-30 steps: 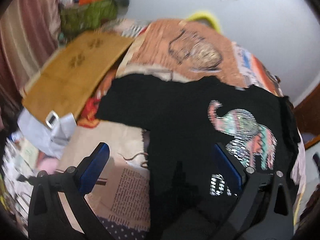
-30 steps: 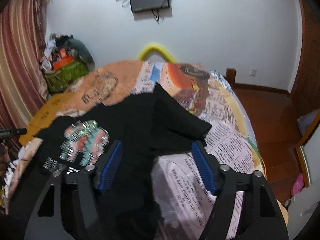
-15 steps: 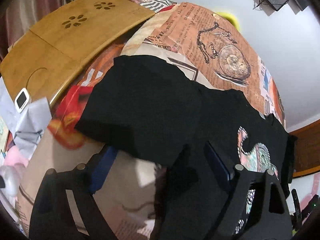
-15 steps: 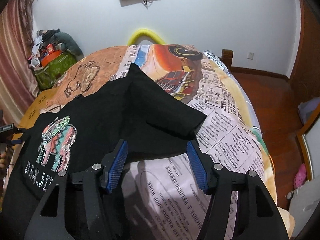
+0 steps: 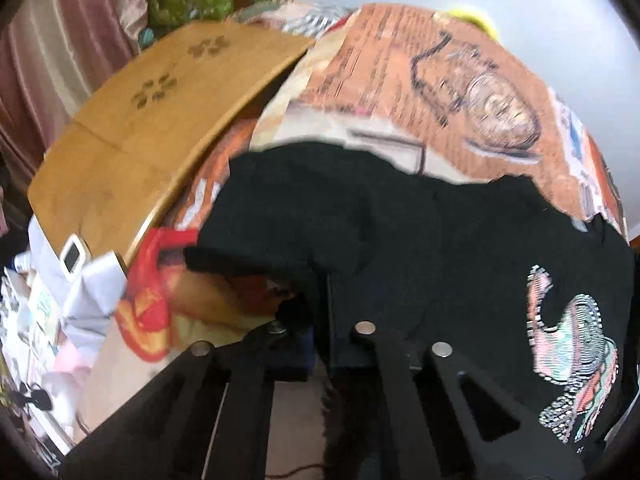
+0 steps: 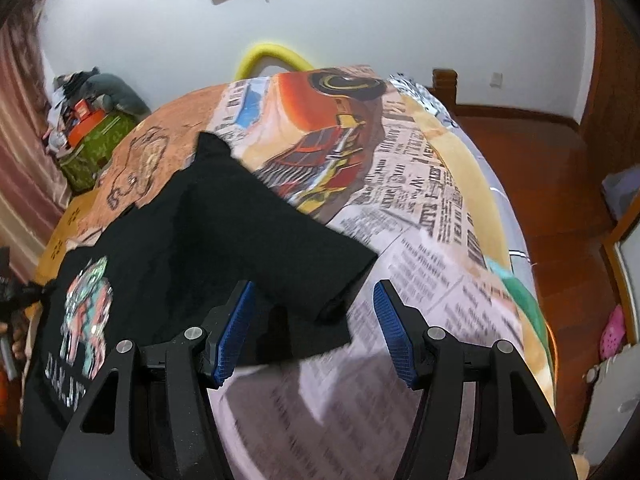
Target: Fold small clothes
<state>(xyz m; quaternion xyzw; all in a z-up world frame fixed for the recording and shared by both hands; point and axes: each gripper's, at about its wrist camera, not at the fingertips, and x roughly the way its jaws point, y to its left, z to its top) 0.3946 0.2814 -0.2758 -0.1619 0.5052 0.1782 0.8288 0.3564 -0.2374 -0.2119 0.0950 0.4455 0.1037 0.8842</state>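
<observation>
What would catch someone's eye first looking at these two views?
The black T-shirt with its bright elephant print, spread over the newspaper-print bedsheet. The left tool is closed on the shirt near its sleeve, and the open right tool straddles the other sleeve's tip.

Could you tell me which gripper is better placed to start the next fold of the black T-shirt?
Left. The left gripper is already shut on the black T-shirt at its sleeve side, so it could probably carry that edge over. The right gripper stands open around the other sleeve, gripping nothing yet.
</observation>
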